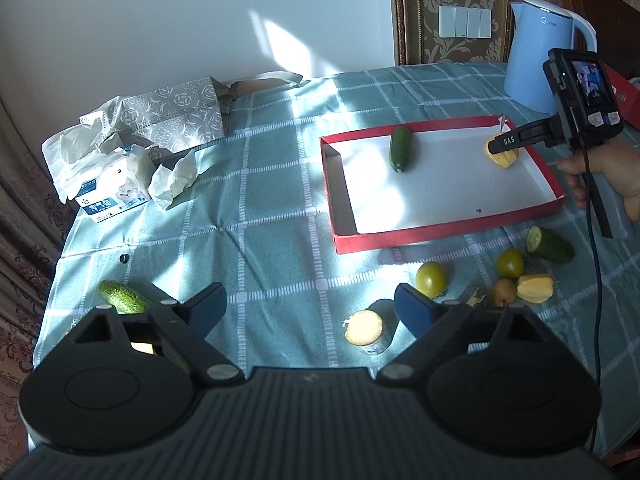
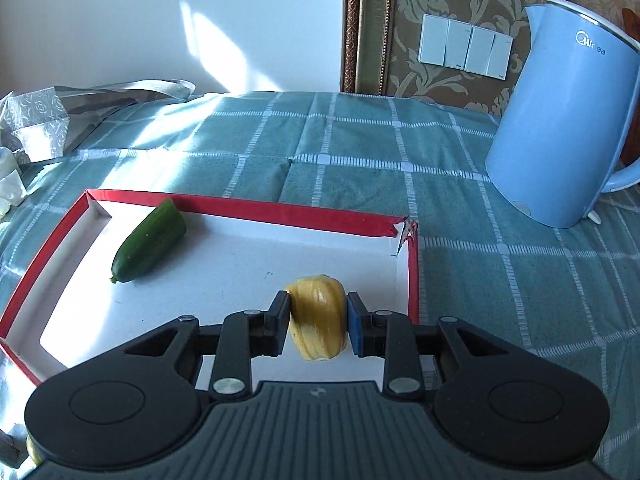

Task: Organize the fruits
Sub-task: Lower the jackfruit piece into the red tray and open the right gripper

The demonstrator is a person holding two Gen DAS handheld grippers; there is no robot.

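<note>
While the left gripper (image 1: 310,306) hung over the checked tablecloth (image 1: 256,216) with its jaws spread wide and nothing between them, its camera showed a red-rimmed tray (image 1: 448,236) further back. A dark cucumber piece (image 1: 401,149) lay inside the tray near the far rim. At the tray's right end, the right gripper (image 1: 505,145), held in a person's hand (image 1: 600,176), was clamped on a yellow fruit piece (image 1: 504,157). Loose on the cloth in front of the tray lay two green round fruits (image 1: 431,278), a second cucumber piece (image 1: 550,244), another yellow piece (image 1: 536,288), a small brown fruit that may have been a kiwi (image 1: 503,292), and a round cut slice (image 1: 365,328). A speckled cucumber (image 1: 122,297) lay at the left, near a tissue pack (image 1: 116,192).

From the right wrist camera, the right gripper (image 2: 318,322) pinched the yellow fruit piece (image 2: 318,320) from both sides, over the tray's white floor close to its right wall (image 2: 412,280). The dark cucumber piece (image 2: 150,242) lay at the back left. A blue kettle (image 2: 560,128) stood on the cloth beyond the tray.
</note>
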